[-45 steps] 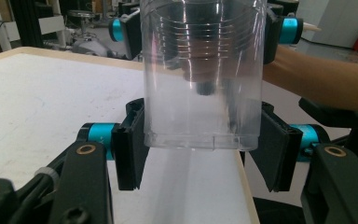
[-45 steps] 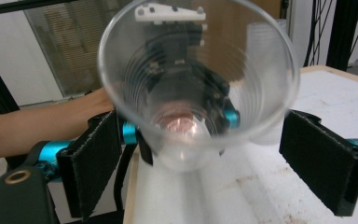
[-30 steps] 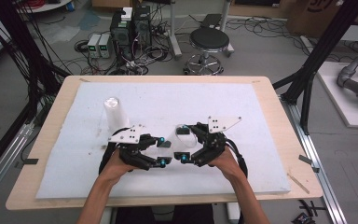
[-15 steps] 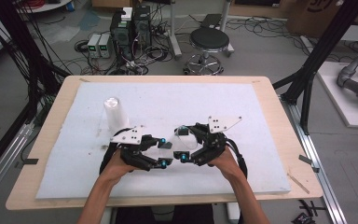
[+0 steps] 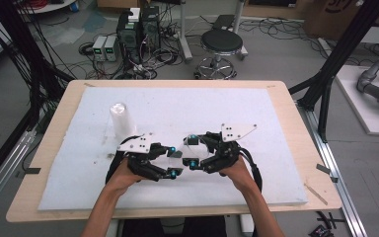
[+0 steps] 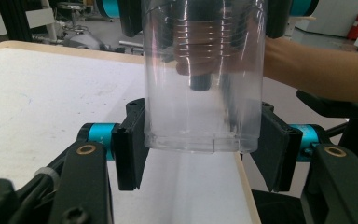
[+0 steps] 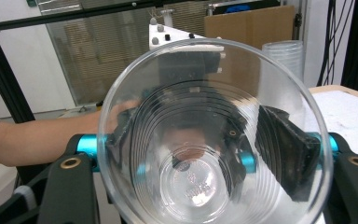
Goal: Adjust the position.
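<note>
A clear plastic cup (image 5: pixel 185 154) lies level between my two grippers, just above the white pad near the front middle. My left gripper (image 5: pixel 173 160) is shut on its base end; in the left gripper view the pads (image 6: pixel 131 147) press both sides of the cup (image 6: pixel 203 93). My right gripper (image 5: pixel 192 149) faces the left one. Its jaws have just been closing, and now they clamp the cup (image 7: pixel 209 196) near its open mouth, which faces that camera. I cannot tell whether this is one cup or two nested ones.
A stack of clear cups (image 5: pixel 119 117) stands upright at the pad's back left, also seen in the right gripper view (image 7: pixel 282 56). The white foam pad (image 5: pixel 237 106) covers most of the wooden table (image 5: pixel 306 148). Both forearms come in from the front edge.
The right gripper's jaws have closed from wide open onto the cup's mouth end. Both hands stay where they were, and the left gripper keeps its hold.
</note>
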`<state>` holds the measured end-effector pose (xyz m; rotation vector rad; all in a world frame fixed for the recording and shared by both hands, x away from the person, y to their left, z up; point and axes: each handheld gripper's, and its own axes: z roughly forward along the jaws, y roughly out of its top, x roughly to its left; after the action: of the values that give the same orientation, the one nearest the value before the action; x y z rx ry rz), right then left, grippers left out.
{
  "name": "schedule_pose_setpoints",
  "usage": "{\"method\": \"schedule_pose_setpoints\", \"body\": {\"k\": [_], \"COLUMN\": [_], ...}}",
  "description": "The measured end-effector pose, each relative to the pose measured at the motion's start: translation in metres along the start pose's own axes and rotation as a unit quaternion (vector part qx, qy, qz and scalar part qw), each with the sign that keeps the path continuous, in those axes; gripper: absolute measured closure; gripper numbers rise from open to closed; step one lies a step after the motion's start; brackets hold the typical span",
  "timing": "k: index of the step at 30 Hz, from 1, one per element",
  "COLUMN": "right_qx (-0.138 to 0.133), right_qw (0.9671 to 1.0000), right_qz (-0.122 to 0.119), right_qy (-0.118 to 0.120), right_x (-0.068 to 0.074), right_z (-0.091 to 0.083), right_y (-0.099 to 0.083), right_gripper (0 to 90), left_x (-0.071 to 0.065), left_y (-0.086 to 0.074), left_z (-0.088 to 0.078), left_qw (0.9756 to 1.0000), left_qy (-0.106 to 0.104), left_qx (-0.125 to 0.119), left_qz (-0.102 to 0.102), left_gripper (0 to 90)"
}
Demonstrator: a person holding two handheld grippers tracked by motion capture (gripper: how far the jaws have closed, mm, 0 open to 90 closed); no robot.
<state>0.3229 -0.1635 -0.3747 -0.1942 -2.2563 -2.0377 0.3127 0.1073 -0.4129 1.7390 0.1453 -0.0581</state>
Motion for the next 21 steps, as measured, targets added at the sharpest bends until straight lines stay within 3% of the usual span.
{"method": "schedule_pose_setpoints", "body": {"k": [5,6,8,16,18,21], "right_qx": [0.000,0.000,0.002,0.004,0.008,0.022], "right_qw": [1.0000,1.0000,1.0000,0.9999,0.9997,0.9988], "right_qz": [0.001,-0.001,0.000,0.002,0.004,-0.001], "right_qy": [0.000,-0.001,-0.002,-0.017,-0.023,-0.045], "right_x": [0.000,0.000,0.000,-0.001,-0.001,-0.001], "right_z": [0.000,0.000,-0.001,-0.005,-0.007,-0.009], "right_y": [0.000,0.000,0.000,0.001,0.001,0.006], "right_gripper": [33.3,33.3,33.2,33.0,33.0,33.0], "left_x": [-0.001,-0.001,0.000,-0.004,-0.006,-0.009], "left_y": [0.000,0.001,0.001,0.002,0.001,-0.003], "left_z": [0.000,0.001,0.003,-0.006,-0.010,-0.018], "left_qw": [1.0000,0.9999,0.9990,0.9978,0.9959,0.9903], "left_qy": [0.001,0.008,0.035,0.058,0.078,0.117], "left_qx": [0.000,-0.002,0.005,0.026,0.038,0.071], "left_qz": [0.001,-0.007,-0.026,-0.018,-0.025,-0.026], "left_gripper": [40.8,34.1,1.8,1.7,1.7,1.8]}}
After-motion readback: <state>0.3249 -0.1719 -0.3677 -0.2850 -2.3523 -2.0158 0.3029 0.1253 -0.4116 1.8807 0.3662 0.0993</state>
